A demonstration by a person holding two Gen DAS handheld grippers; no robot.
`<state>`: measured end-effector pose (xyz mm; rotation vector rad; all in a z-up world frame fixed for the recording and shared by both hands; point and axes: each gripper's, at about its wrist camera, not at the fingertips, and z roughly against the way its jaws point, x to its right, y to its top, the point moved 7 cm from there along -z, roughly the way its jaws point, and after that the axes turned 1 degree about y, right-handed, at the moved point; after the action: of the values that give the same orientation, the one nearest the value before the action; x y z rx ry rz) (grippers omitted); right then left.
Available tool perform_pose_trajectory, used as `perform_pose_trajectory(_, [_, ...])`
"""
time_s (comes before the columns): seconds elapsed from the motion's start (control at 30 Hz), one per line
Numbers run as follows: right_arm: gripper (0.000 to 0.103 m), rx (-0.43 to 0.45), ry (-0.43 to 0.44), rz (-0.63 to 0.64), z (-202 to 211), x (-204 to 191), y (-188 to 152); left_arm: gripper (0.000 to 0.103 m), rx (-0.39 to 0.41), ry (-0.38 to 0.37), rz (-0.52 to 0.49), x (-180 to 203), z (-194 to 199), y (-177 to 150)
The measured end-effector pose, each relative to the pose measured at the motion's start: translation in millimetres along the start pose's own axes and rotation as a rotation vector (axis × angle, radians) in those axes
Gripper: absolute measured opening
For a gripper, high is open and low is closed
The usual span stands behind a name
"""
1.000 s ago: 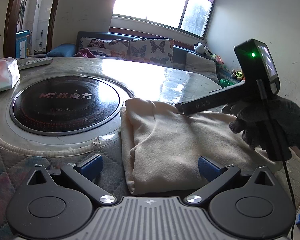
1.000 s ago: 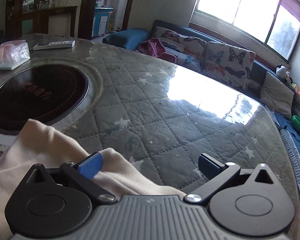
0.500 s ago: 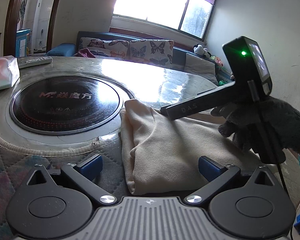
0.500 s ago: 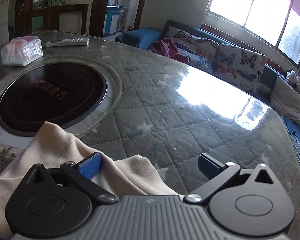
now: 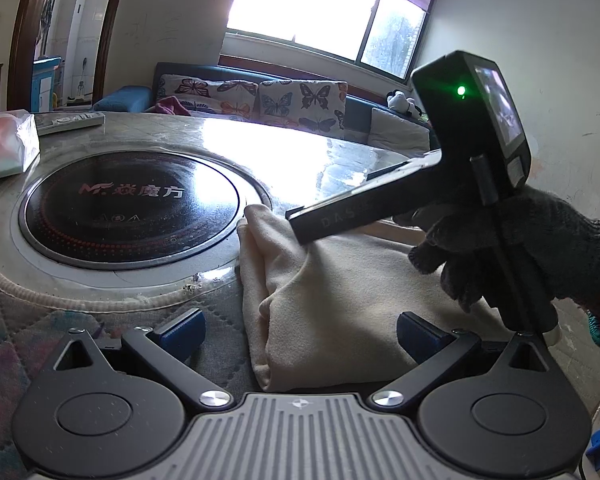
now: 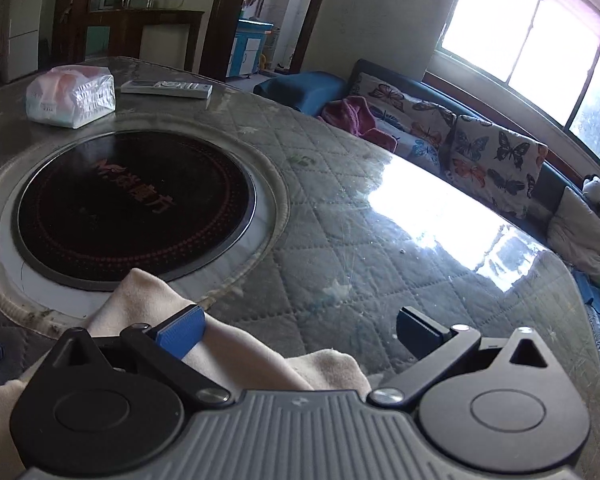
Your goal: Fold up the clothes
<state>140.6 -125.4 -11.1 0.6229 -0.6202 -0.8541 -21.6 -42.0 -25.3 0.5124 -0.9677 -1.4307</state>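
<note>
Since the cloth (image 5: 340, 304) beside the hob (image 5: 132, 208) looks soft and limp, both empty, spread grippers, left (image 5: 300, 330) and right (image 6: 300, 330), should pinch its folded edge.

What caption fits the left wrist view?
Open left claw faces folded cream garment on the table; gloved hand holds the right claw above it.

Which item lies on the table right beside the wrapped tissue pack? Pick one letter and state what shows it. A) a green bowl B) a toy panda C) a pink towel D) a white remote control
D: in the right wrist view a white remote control lies flat on the table just beside the tissue pack, beyond the black round cooktop.
</note>
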Motion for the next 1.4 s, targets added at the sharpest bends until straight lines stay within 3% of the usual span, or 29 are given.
perform_pose_trajectory(0.17, [0.103,0.035,0.024,-0.014,14.2,1.7,6.8,0.103,0.002,-0.002,0.001,-1.4,0.7,-0.5])
perform_pose_trajectory(0.3, [0.103,-0.001,0.044,0.018,0.0,-12.8,4.6,0.103,0.002,-0.002,0.003,-1.4,0.9,-0.2])
perform_pose_trajectory(0.47, [0.103,0.026,0.075,0.012,2.3,-19.0,10.1,0.103,0.002,-0.003,0.003,-2.1,1.7,0.0])
perform_pose_trajectory(0.7, [0.103,0.047,0.05,-0.031,36.8,16.3,10.2,0.103,0.004,-0.007,0.007,-3.4,2.3,-0.1])
perform_pose_trajectory(1.03, [0.103,-0.039,-0.036,0.007,80.0,56.2,-56.3,0.103,0.004,-0.008,0.007,-3.7,2.7,0.4])
perform_pose_trajectory(1.4, [0.103,0.008,-0.101,0.032,123.9,43.6,-115.9,0.103,-0.002,0.007,-0.009,0.6,0.8,-0.1])
